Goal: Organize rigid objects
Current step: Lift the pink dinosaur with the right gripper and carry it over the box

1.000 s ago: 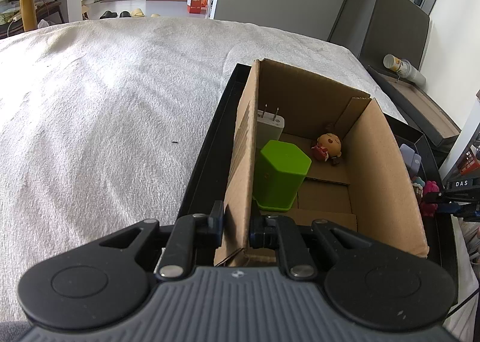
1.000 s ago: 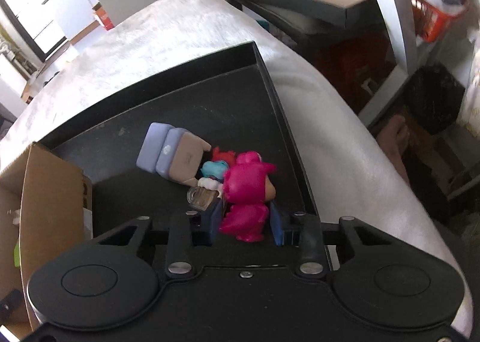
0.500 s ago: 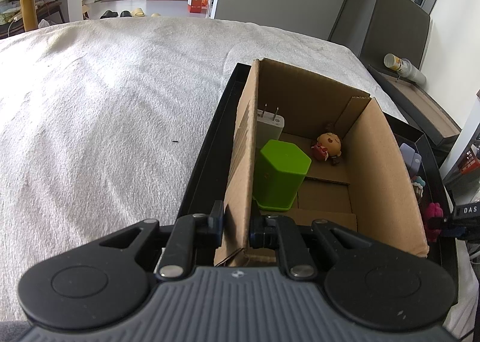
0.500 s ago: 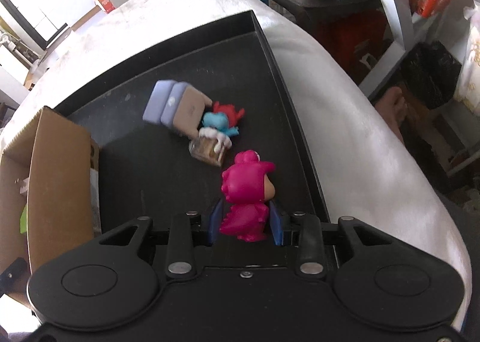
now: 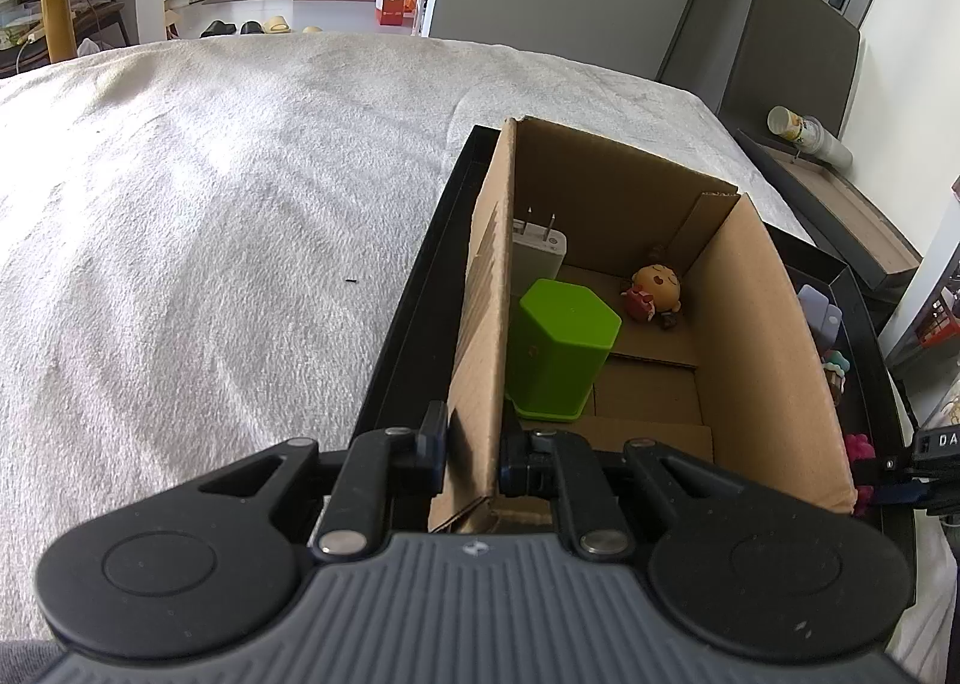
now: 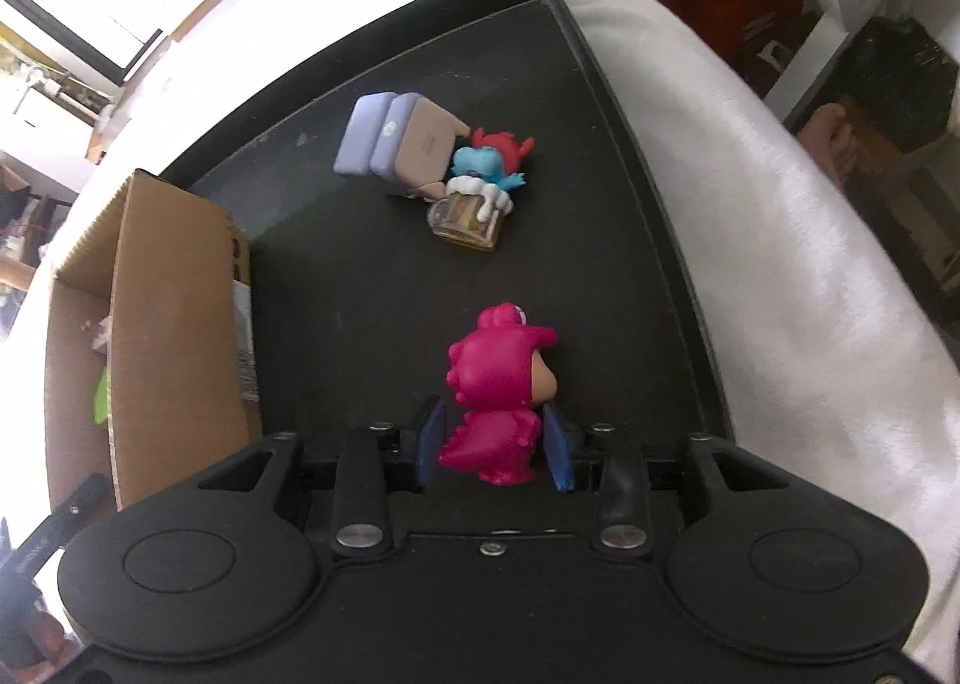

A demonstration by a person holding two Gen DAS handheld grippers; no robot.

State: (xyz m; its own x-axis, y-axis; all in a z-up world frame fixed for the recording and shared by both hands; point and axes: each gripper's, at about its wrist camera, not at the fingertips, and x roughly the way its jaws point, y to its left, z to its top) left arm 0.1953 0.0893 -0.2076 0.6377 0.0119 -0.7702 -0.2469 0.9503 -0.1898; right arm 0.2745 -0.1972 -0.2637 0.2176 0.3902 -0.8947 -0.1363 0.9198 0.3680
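The left gripper (image 5: 472, 447) has its jaws clamped on the near wall of the cardboard box (image 5: 480, 324). Inside the box, a white charger (image 5: 537, 258) stands at 11 o'clock, a green hexagonal cup (image 5: 561, 348) below it, and an orange doll (image 5: 657, 288) at 1 o'clock. On the black tray (image 6: 630, 144), the right gripper (image 6: 493, 447) is opening its jaws, pads just clear of the pink dinosaur figurine (image 6: 498, 390) between them; a blue figurine (image 6: 486, 165) lies at 12 o'clock.
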